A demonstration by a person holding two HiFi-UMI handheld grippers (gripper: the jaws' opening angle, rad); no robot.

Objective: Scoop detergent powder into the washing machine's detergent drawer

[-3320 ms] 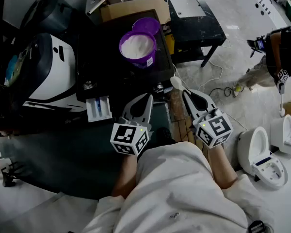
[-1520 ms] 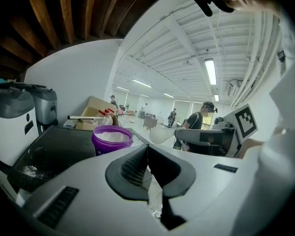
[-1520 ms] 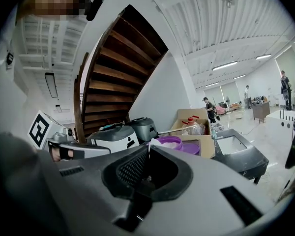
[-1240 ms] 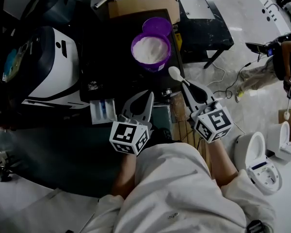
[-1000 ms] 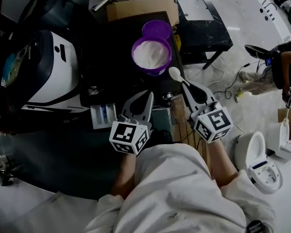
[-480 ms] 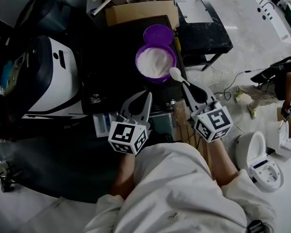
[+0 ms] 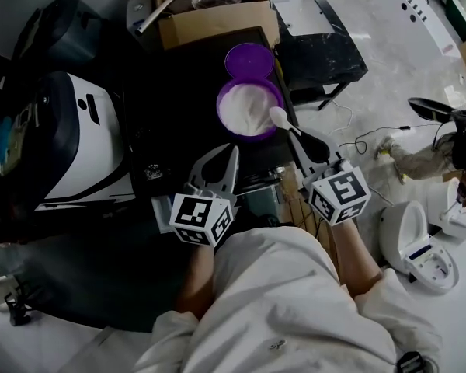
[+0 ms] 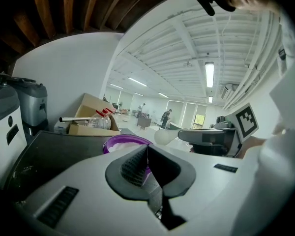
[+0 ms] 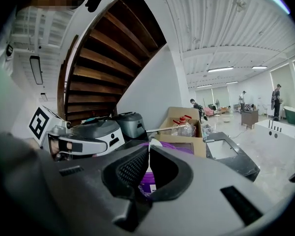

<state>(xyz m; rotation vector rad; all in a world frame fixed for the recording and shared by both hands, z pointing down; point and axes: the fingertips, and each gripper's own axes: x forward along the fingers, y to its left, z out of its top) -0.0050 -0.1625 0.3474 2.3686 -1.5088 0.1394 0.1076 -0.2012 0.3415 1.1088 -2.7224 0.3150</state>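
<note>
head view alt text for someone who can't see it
The right gripper holds a white spoon at the rim of a purple tub of white powder. The left gripper is shut and empty beside it.

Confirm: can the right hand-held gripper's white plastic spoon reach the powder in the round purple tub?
Likely yes: the round purple tub is open, with the white plastic spoon poised at its rim.

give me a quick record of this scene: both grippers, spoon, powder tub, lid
left gripper: jaws shut, nothing between them, on the near side of the tub
right gripper: jaws shut on the spoon's handle
spoon: white, bowl at the tub's right rim
tub: purple, open, holds white powder
lid: purple, lying just behind the tub
</note>
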